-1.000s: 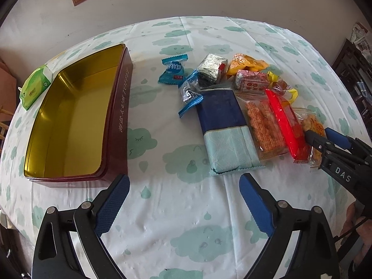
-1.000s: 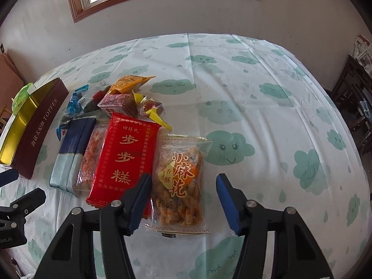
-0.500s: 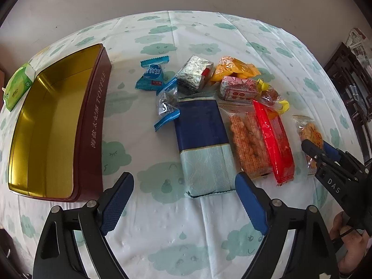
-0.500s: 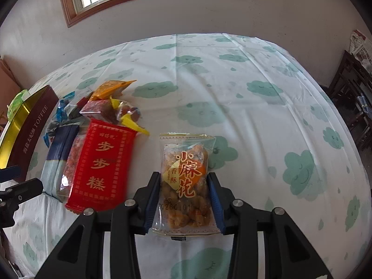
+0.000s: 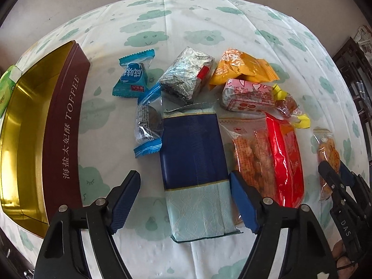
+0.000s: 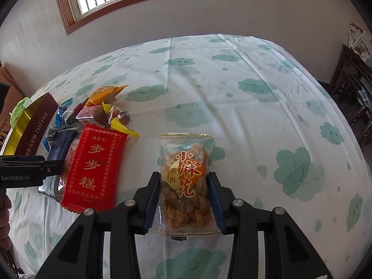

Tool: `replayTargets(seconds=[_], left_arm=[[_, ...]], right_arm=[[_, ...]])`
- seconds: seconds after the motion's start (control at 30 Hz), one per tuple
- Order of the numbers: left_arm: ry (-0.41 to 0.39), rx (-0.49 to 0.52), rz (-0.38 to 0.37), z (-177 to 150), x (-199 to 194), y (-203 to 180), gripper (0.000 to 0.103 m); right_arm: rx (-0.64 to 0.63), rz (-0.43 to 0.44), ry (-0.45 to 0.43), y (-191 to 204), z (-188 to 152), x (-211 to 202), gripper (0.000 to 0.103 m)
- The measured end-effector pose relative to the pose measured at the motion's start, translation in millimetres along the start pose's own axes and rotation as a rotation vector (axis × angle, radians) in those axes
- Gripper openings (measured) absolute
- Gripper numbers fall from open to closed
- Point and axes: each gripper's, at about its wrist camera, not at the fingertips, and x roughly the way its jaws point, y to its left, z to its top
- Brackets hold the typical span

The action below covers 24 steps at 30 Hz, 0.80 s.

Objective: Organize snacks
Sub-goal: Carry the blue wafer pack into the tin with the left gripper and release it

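Right gripper [image 6: 183,197] closed on clear fried-twist snack bag [image 6: 184,174]; left gripper [image 5: 184,200] closing astride navy-and-pale-blue foil packet [image 5: 195,169], untouched. Open maroon toffee tin [image 5: 67,125] at 9 o'clock empty; all snacks left.

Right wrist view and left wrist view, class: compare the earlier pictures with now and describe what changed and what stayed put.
The right gripper closed on the clear twisted-snack bag, which it only straddled before. The left gripper moved over to straddle the blue packet, its jaws closing but not yet touching. The toffee tin, red packet and other snacks stayed where they were.
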Motion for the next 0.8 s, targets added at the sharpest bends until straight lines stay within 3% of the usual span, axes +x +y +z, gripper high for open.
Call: replayTargets(seconds=[0.07,0.13,0.23,0.8], left_arm=[[-0.005,0.017,0.021,2,2,-3,0.073],[-0.017,0.031,0.017,3,1,-4,0.066],[-0.028,0.051,0.010,2,-2,-3,0.047],[-0.046,0.108,-0.076,-35,-36,8,0.046]], right_arm=[[0.000,0.000,0.000,0,0,0,0.041],[-0.002,0.000,0.001,0,0,0,0.041],[-0.008,-0.001,0.004,-1,0,0,0.041],[-0.078,-0.067,0.029,10,2,4,0.041]])
